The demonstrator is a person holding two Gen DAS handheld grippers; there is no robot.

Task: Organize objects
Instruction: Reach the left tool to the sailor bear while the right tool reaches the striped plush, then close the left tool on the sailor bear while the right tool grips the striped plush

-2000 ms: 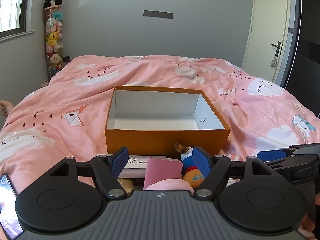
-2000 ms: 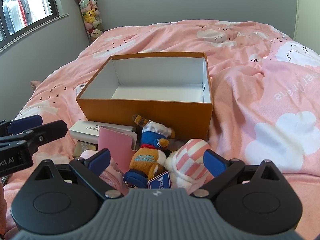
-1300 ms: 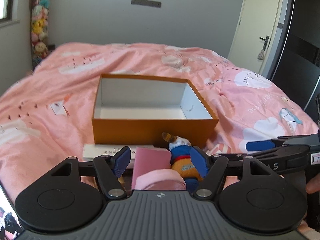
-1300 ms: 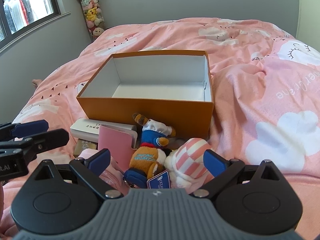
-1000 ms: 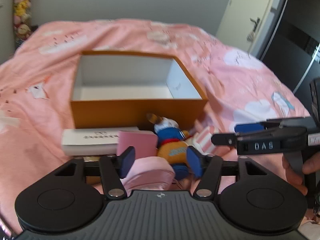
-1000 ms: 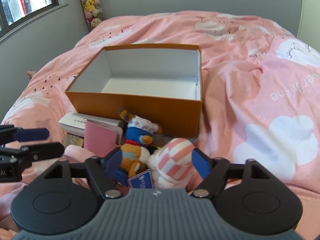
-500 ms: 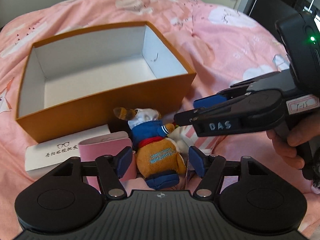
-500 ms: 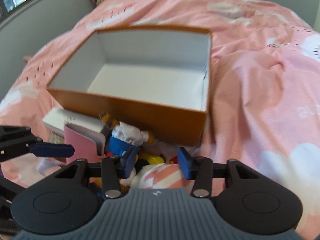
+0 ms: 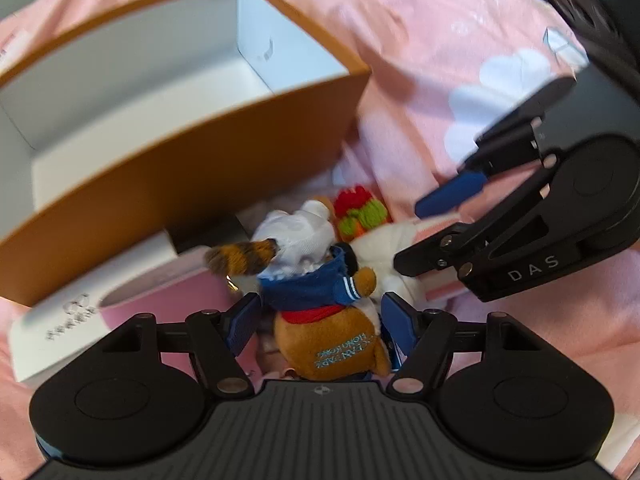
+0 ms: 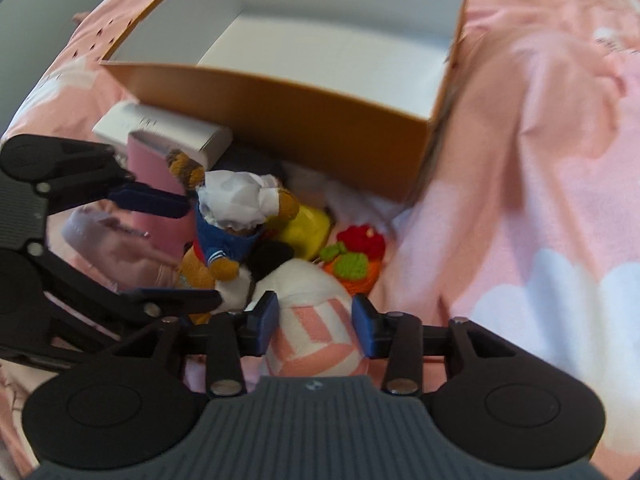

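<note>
A brown plush toy (image 9: 332, 344) in a blue jacket and white hat lies in a pile in front of the empty orange box (image 9: 180, 168). My left gripper (image 9: 320, 324) points down over it. Its jaws are opening and the toy lies between the pads with a gap on its left side. A pink-and-white striped plush (image 10: 312, 344) lies to its right. My right gripper (image 10: 314, 322) has that plush between its pads, which touch both its sides while the jaws open slightly. The left gripper (image 10: 180, 250) also shows in the right wrist view, straddling the brown toy (image 10: 224, 232).
The pile also holds a white glasses box (image 9: 60, 328), an upright pink case (image 9: 168, 292), a knitted red, green and orange item (image 10: 352, 256), a yellow plush (image 10: 308, 224) and a pink pouch (image 10: 116, 248). Everything lies on a pink bedspread (image 10: 520, 160).
Both grippers tipped downward and sank close over the pile. The left jaws widened around the brown toy. The right jaws narrowed onto the striped plush.
</note>
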